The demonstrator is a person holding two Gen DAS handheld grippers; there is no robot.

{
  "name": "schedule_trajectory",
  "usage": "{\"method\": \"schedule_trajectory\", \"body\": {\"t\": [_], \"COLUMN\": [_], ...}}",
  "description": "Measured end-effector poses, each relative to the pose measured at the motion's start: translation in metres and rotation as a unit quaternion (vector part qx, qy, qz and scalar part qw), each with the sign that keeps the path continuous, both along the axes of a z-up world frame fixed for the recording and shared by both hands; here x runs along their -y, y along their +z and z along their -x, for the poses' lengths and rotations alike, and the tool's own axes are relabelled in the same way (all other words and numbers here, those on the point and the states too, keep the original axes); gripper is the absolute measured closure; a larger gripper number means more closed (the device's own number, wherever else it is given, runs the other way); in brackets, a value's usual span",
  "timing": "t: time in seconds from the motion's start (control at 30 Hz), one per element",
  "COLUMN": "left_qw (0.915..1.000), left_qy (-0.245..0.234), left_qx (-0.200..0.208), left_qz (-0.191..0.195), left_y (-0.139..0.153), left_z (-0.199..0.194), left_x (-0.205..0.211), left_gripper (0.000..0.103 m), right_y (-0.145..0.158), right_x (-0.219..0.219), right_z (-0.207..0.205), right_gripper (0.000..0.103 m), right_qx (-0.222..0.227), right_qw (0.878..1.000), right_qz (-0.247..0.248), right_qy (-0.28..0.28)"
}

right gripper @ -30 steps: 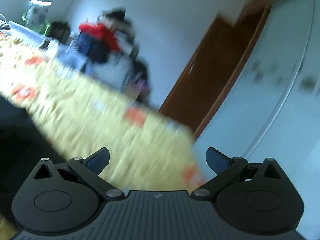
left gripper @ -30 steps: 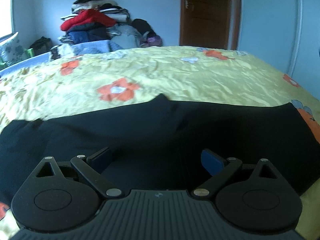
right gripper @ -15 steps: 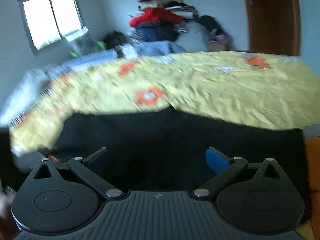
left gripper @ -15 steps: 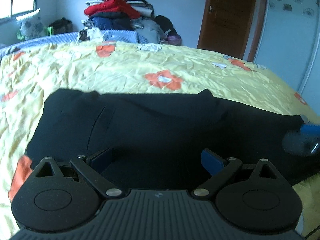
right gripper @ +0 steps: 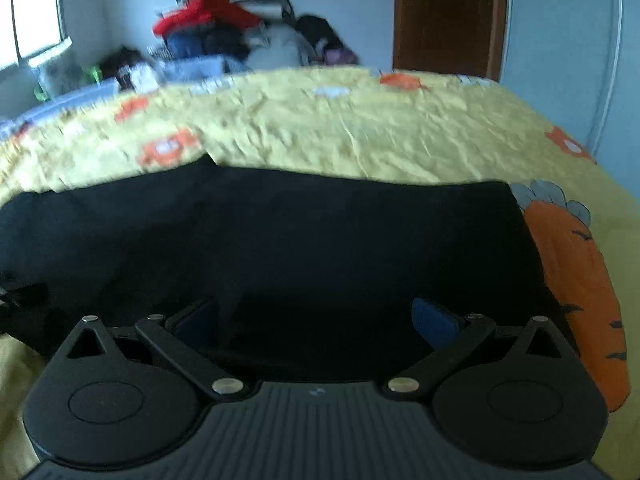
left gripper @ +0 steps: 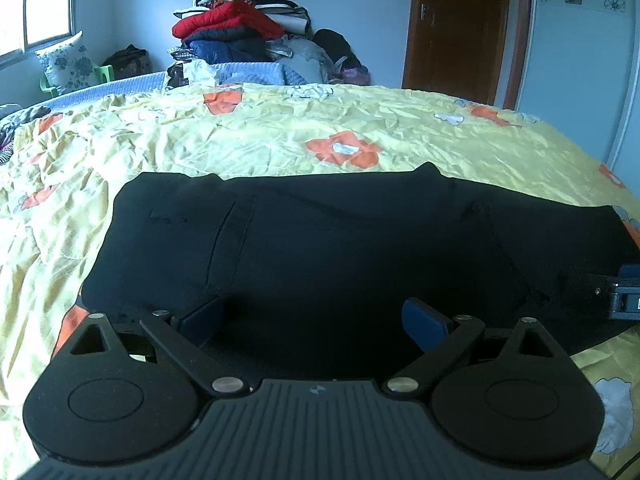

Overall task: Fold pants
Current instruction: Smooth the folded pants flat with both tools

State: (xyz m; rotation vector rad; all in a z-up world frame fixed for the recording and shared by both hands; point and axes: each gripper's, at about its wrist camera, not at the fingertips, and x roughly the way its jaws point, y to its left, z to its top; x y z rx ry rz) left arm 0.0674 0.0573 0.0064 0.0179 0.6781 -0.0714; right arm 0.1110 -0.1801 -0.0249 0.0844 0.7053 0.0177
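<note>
Black pants (left gripper: pixel 340 248) lie flat across the near part of a yellow flowered bed cover (left gripper: pixel 280 136). They also show in the right wrist view (right gripper: pixel 280 248). My left gripper (left gripper: pixel 316 320) is open and empty, low over the pants' near edge, toward their left end. My right gripper (right gripper: pixel 320 322) is open and empty over the near edge toward the right end. The right gripper's tip shows at the right edge of the left wrist view (left gripper: pixel 624 296).
A tall pile of clothes (left gripper: pixel 240 36) stands beyond the far side of the bed. A brown door (left gripper: pixel 460 24) and a pale wardrobe (left gripper: pixel 588 48) are at the back right. A window (left gripper: pixel 36 4) is at the left. An orange carrot print (right gripper: pixel 580 292) lies right of the pants.
Both grippers have swung round toward the pants; the right view went from the wall and door to the pants. The left view has shifted to show the pants' left end. Both stay open.
</note>
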Motion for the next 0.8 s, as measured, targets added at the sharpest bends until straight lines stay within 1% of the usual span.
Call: {"method": "schedule_trajectory", "body": {"t": [0.03,0.1,0.13,0.23,0.37,0.43,0.5,0.6,0.7,0.8], "left_qw": [1.0,1.0,1.0,0.9999,0.9995,0.9992,0.9987,0.9975,0.9965,0.9961], "left_qy": [0.0,0.004,0.005,0.008,0.016,0.02,0.024,0.029,0.034,0.04], "left_qx": [0.001,0.0,-0.001,0.002,0.01,0.012,0.015,0.021,0.02,0.019], "left_qz": [-0.002,-0.005,-0.006,-0.012,-0.025,-0.033,-0.042,-0.06,-0.074,-0.077], "left_y": [0.0,-0.001,-0.001,0.0,0.003,0.004,0.004,0.004,0.003,0.002], "left_z": [0.001,0.002,0.002,0.005,0.008,0.009,0.011,0.013,0.014,0.014], "left_x": [0.001,0.001,0.002,0.001,-0.001,-0.002,-0.003,-0.005,-0.008,-0.014], "left_gripper": [0.005,0.005,0.005,0.005,0.005,0.005,0.005,0.005,0.005,0.005], "right_y": [-0.002,-0.012,-0.015,-0.007,0.017,0.026,0.031,0.032,0.033,0.034], "right_x": [-0.002,-0.005,-0.004,-0.004,-0.021,-0.031,-0.04,-0.052,-0.065,-0.079], "right_z": [-0.003,-0.009,-0.007,0.002,0.023,0.029,0.031,0.034,0.035,0.037], "right_gripper": [0.0,0.0,0.0,0.0,0.0,0.0,0.0,0.0,0.0,0.0], "right_qx": [-0.005,-0.03,-0.016,-0.01,0.058,0.079,0.082,0.088,0.096,0.097], "right_qw": [1.0,0.999,0.999,1.0,0.997,0.995,0.993,0.989,0.986,0.984], "right_qz": [0.009,0.033,0.033,0.021,0.036,0.045,0.042,0.023,0.025,0.033], "right_qy": [0.004,0.013,0.016,0.003,0.023,0.046,0.071,0.115,0.136,0.147]}}
